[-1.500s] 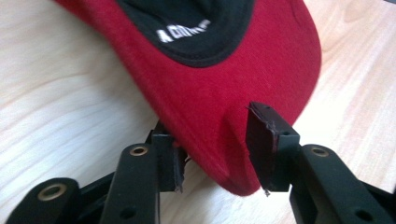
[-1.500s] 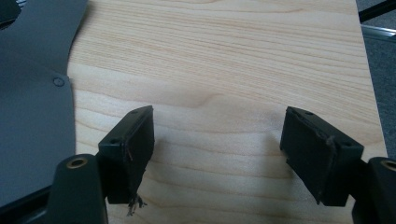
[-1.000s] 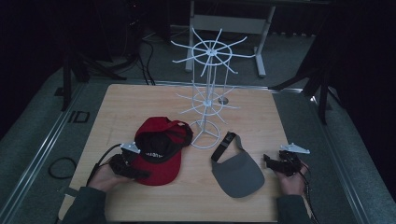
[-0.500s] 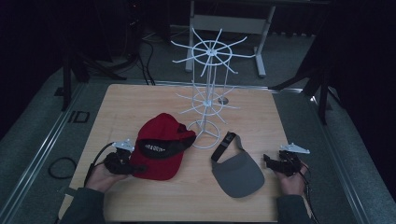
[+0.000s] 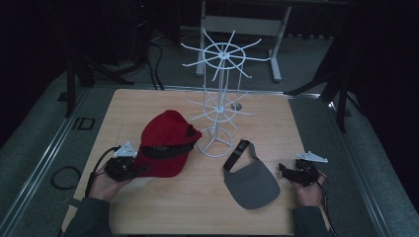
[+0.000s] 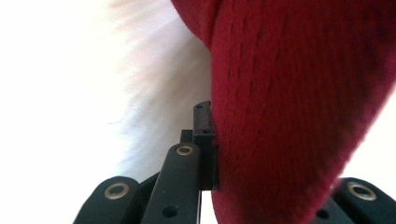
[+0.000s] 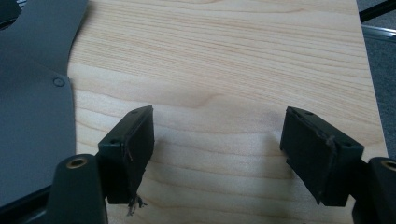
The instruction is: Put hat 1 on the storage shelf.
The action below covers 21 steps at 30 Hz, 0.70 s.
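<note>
Your left gripper [image 5: 132, 169] sits at the table's [image 5: 197, 207] near-left part, jaws pointing right into the cap [image 5: 165, 148]. The jaws have just been closing, and they now pinch the cap's red fabric at its near-left edge, at the brim end. In the left gripper view the cloth [image 6: 289, 116] rises from between the jaws; one black pad [image 6: 205, 140] lies flat against its left side, and the other pad is hidden behind the fabric. The background in that view is washed out white, so nothing more can be read there.

The cap lies crown-up on the table, just left of the rack [image 5: 220, 98], its far-right side near the rack's ring base but whether touching you cannot tell. A dark band runs across its front.

Your right gripper [image 5: 289, 173] rests at the table's near-right part, held in your right hand [image 5: 309, 190]. Its jaws stand spread apart with bare wood between them in the right gripper view [image 7: 217, 149]. The visor [image 5: 251, 183] lies flat just to its left, apart from the jaws; its grey edge [image 7: 37, 107] fills the left side of that view. The visor's strap points toward the rack base.
</note>
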Each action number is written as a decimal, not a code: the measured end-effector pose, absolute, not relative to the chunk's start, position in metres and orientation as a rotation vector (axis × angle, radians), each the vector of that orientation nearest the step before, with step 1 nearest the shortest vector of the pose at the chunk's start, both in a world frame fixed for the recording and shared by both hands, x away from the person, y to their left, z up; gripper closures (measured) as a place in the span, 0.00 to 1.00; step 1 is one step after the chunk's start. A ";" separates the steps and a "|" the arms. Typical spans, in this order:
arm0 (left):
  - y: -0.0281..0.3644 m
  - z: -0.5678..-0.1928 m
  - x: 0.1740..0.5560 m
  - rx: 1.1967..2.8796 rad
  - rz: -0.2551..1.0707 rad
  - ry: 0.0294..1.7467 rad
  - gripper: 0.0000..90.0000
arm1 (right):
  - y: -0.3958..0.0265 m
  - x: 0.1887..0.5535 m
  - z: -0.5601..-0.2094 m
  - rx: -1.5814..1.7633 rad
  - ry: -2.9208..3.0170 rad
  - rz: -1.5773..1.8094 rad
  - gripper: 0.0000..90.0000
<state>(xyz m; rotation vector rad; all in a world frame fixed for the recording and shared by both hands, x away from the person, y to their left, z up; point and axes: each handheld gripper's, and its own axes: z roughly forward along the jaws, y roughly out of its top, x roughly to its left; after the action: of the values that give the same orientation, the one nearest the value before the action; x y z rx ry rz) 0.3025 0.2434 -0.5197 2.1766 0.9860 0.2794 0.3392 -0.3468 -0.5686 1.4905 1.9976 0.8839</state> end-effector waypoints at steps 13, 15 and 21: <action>0.255 -0.513 0.306 2.089 0.388 1.072 0.95 | -0.347 0.339 -0.569 1.491 1.997 0.884 0.29; 0.257 -0.512 0.307 2.078 0.401 1.085 0.95 | -0.347 0.339 -0.569 1.491 1.997 0.884 0.29; 0.261 -0.506 0.309 2.045 0.449 1.119 0.95 | -0.347 0.339 -0.569 1.491 1.997 0.884 0.29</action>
<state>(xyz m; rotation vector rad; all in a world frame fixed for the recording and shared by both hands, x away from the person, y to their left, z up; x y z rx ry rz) 0.3090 0.2605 -0.5063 2.0455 1.1194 0.4487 0.3392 -0.3467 -0.5686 1.4914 1.9967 0.8845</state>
